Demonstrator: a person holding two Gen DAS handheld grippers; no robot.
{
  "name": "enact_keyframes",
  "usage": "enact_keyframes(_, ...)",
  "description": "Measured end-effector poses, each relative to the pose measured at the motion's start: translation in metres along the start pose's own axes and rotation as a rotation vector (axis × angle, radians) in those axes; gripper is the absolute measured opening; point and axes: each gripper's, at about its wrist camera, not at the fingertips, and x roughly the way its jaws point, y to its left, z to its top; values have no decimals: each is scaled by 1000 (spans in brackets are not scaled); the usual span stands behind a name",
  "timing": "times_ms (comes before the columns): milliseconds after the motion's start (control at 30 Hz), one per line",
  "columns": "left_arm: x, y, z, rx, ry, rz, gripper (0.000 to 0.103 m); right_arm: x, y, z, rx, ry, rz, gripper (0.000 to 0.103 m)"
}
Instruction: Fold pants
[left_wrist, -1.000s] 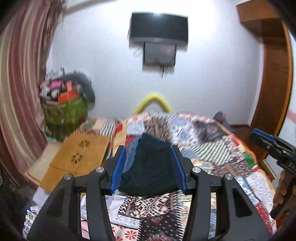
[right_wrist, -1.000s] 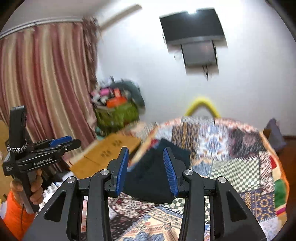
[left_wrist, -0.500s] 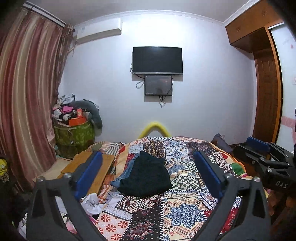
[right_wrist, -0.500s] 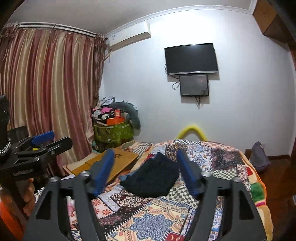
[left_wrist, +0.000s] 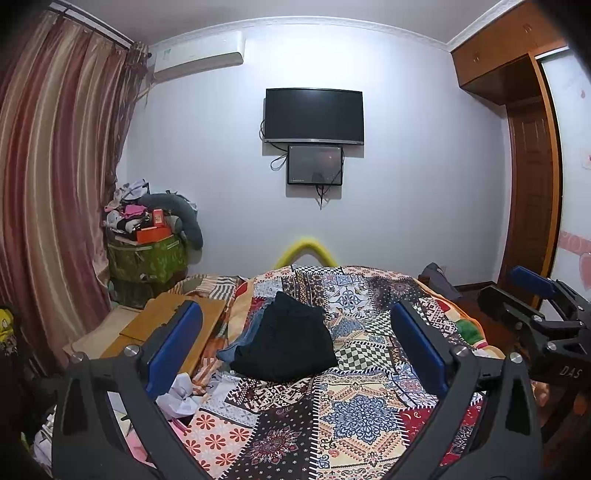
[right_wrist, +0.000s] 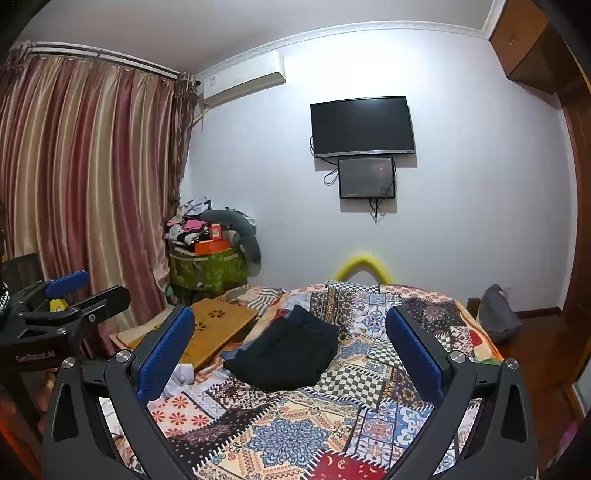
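Dark folded pants (left_wrist: 288, 339) lie in a stack on the patchwork bedspread (left_wrist: 354, 413), on top of a blue garment (left_wrist: 231, 352). They also show in the right wrist view (right_wrist: 288, 354). My left gripper (left_wrist: 295, 354) is open wide and empty, held back above the near part of the bed. My right gripper (right_wrist: 291, 354) is also open wide and empty, at about the same distance. The right gripper shows at the right edge of the left wrist view (left_wrist: 532, 314), and the left gripper at the left edge of the right wrist view (right_wrist: 62, 299).
A wooden board (left_wrist: 166, 328) lies left of the bed, with crumpled white paper (left_wrist: 181, 397) near it. A green bin piled with clutter (left_wrist: 147, 254) stands by the curtain (left_wrist: 55, 184). A TV (left_wrist: 314, 114) hangs on the far wall. A wooden wardrobe (left_wrist: 528, 184) is on the right.
Both grippers have opened from narrow to wide and pulled back and up from the pants. The folded pants stay on the bed.
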Motion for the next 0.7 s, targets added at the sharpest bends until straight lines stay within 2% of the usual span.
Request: enact_keyframes(700, 13, 5, -6, -20, 29, -2, 103, -5, 1, -4, 19, 16, -17, 103)
